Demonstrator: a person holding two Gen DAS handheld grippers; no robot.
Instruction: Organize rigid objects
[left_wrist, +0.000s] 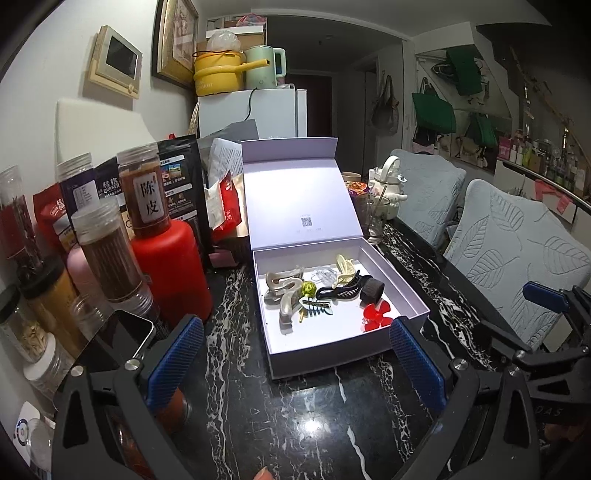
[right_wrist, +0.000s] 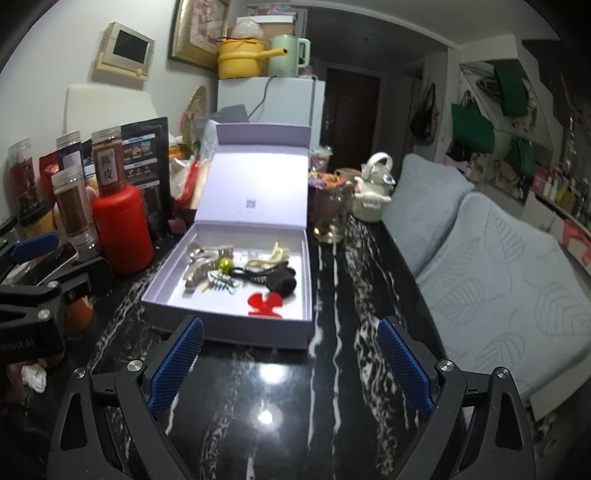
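A pale lilac box (left_wrist: 325, 360) (right_wrist: 236, 328) stands on the black marble table (left_wrist: 236, 314) with its lid tipped up at the back. Inside lie several hair clips: a beige claw clip (left_wrist: 286, 291) (right_wrist: 201, 264), a black claw clip (left_wrist: 340, 290) (right_wrist: 255, 275) and a red flower clip (left_wrist: 376, 314) (right_wrist: 264, 301). My left gripper (left_wrist: 295, 365) hovers just short of the box's front wall, open, with only tabletop between its blue pads. My right gripper (right_wrist: 291, 369) is held near the box's front right corner, open as well and empty. Each gripper shows at the edge of the other's view.
Jars, packets and a red bottle (left_wrist: 170, 269) (right_wrist: 123, 229) crowd the left side, with a phone (left_wrist: 122, 339) lying in front. A drinking glass (right_wrist: 328, 214) and a white teapot (right_wrist: 373, 192) stand beyond the box. Grey-covered chairs (left_wrist: 509, 266) line the table's right edge.
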